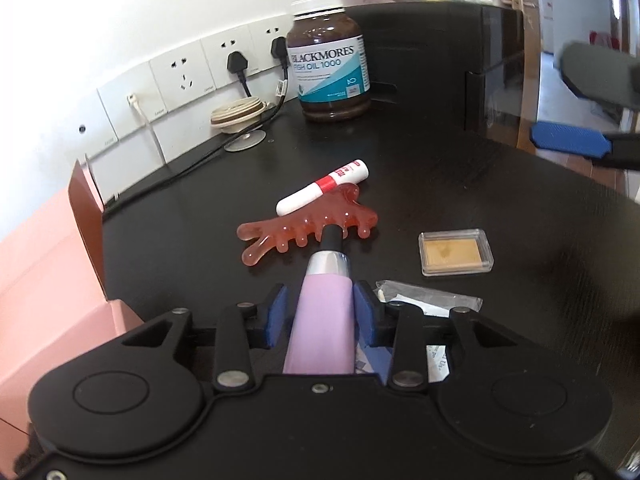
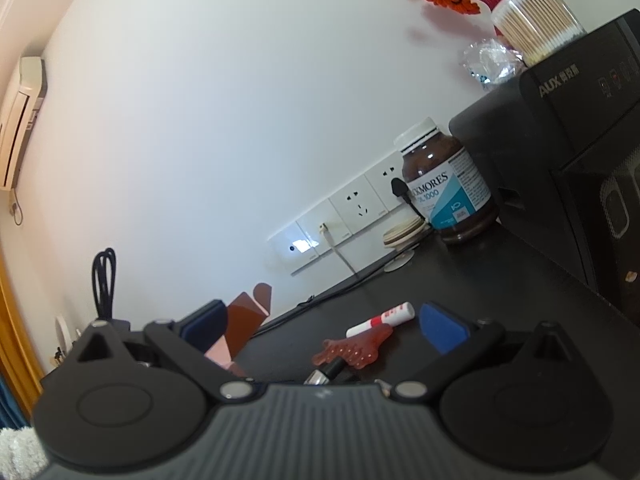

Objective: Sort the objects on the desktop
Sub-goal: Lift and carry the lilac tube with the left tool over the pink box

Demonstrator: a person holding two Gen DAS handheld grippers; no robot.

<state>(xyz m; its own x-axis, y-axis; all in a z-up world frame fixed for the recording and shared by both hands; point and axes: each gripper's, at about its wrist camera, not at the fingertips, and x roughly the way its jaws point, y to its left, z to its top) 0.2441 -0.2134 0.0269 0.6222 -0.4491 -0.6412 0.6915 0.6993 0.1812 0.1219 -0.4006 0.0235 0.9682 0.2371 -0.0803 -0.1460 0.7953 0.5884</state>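
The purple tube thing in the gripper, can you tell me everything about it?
The purple tube is smooth, pale lilac, plastic-looking, with a shiny silver collar and a narrow black tip. The left gripper is shut on its body, blue pads pressing both sides. It points forward and down toward the black table, and its tip meets the toothed edge of the orange comb. Its back end is hidden.

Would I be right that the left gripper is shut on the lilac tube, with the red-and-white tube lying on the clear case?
Not quite. The left gripper is shut on the lilac tube, but the red-and-white tube rests against the amber comb, not the clear case, which lies apart. The left wrist view shows it.
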